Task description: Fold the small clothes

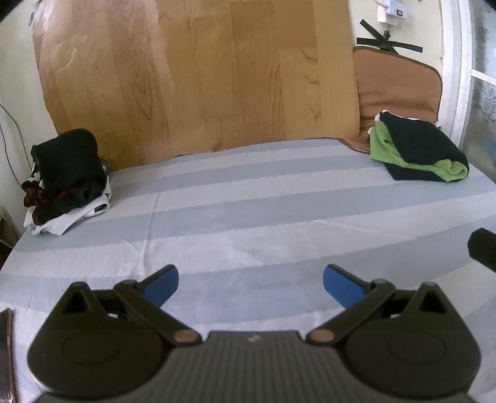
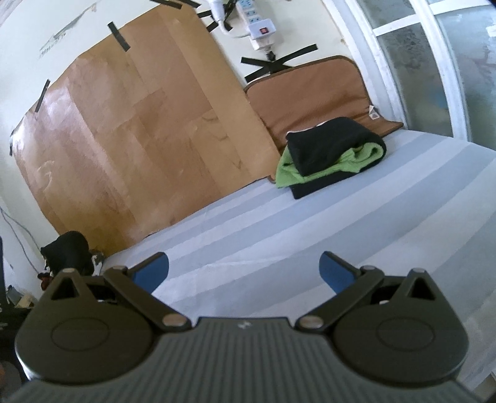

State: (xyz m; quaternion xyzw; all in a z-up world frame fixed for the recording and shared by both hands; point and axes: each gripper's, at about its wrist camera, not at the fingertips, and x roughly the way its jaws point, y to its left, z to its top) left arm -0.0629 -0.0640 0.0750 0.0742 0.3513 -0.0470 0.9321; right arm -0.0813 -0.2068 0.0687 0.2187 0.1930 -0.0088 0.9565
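A heap of unfolded clothes [image 1: 66,178], black, red-patterned and white, lies at the far left of the striped bed sheet [image 1: 248,198]; it also shows in the right wrist view [image 2: 69,254]. A stack of folded clothes [image 1: 418,145], black and green, sits at the far right by the wall, and shows in the right wrist view [image 2: 331,155]. My left gripper [image 1: 250,286] is open and empty above the middle of the sheet. My right gripper [image 2: 243,272] is open and empty over the sheet; part of it shows at the left wrist view's right edge [image 1: 483,248].
A wood-pattern sheet [image 1: 198,71] is taped to the wall behind the bed. A brown cushion [image 2: 313,90] leans beside it. A power strip [image 2: 257,21] hangs on the wall. A window frame [image 2: 403,62] stands at the right. A dark object [image 1: 6,350] lies at the near left.
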